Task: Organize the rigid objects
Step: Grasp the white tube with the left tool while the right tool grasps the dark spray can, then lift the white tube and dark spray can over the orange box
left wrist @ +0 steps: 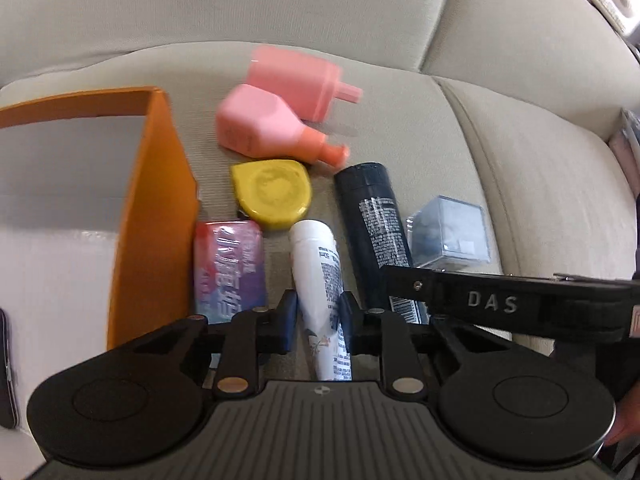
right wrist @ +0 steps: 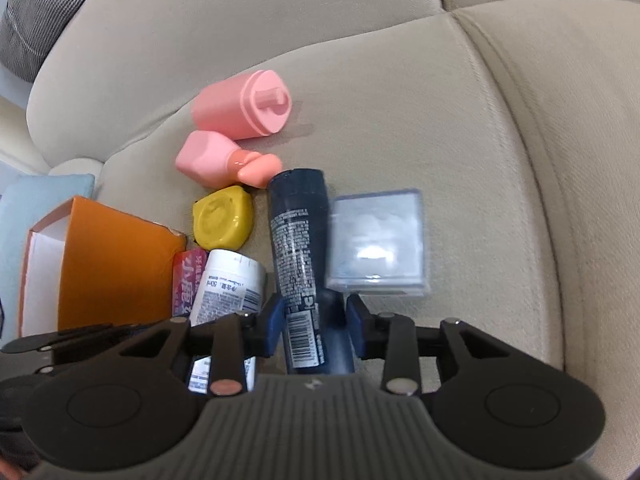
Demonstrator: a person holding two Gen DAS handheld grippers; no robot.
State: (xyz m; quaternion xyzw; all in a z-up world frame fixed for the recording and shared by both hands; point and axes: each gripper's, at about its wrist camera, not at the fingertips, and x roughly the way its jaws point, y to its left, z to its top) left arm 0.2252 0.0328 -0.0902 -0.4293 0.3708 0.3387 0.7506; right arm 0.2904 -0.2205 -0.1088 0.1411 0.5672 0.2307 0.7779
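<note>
A white tube [left wrist: 320, 264] lies on the beige sofa seat, and my left gripper [left wrist: 319, 320] is shut on its lower half. To its right lies a dark blue bottle [left wrist: 372, 216]. In the right wrist view, my right gripper [right wrist: 315, 328] straddles the barcode end of the dark blue bottle [right wrist: 296, 232]. Its jaws stand open, with the pads close beside the bottle. An orange box [left wrist: 156, 200] with a white inside stands open at the left. The right gripper's black bar [left wrist: 492, 302] crosses over the bottle's near end.
Two pink bottles [left wrist: 260, 128] [left wrist: 296, 84] lie behind the group. A yellow tape measure [left wrist: 272, 194] and a red-purple packet [left wrist: 230, 268] sit by the box wall. A clear plastic box [left wrist: 450, 232] sits right of the dark bottle. The sofa backrest [left wrist: 240, 8] rises behind.
</note>
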